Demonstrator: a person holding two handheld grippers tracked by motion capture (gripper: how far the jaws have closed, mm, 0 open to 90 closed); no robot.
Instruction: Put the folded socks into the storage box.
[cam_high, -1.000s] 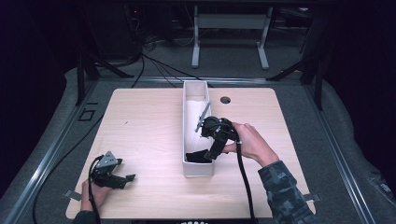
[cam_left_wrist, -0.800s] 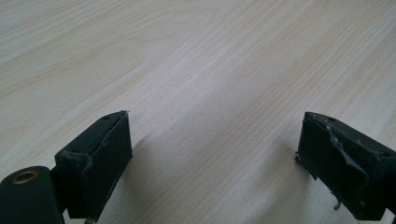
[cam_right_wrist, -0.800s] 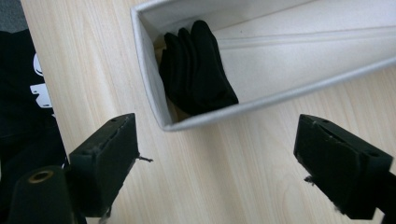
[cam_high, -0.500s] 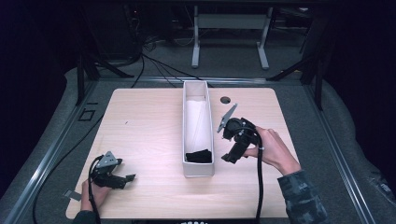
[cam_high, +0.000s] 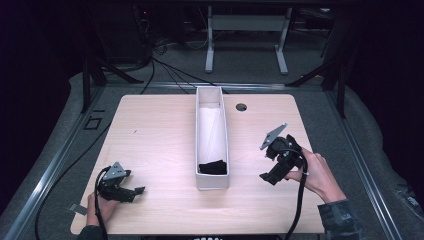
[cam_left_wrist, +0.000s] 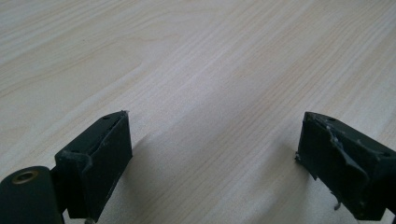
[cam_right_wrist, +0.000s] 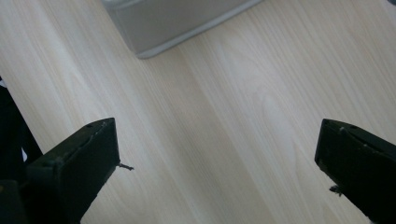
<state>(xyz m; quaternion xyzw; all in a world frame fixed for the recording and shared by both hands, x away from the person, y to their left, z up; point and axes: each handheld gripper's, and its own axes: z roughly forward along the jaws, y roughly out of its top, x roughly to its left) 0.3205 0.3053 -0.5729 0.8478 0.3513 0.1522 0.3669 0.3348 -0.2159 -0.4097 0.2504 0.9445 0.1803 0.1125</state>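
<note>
Dark room, pale wooden table (cam_high: 150, 145). Lower left of the high view: left gripper (cam_high: 131, 192) is held low over the table, jaws wide apart, nothing between them. Centre: long white box (cam_high: 223, 145), long axis running up-frame, black item (cam_high: 212, 167) at its near end. Right: right gripper (cam_high: 268, 176), jaws just opened to full spread, empty; item lies to its left, this hand nearer.
</note>
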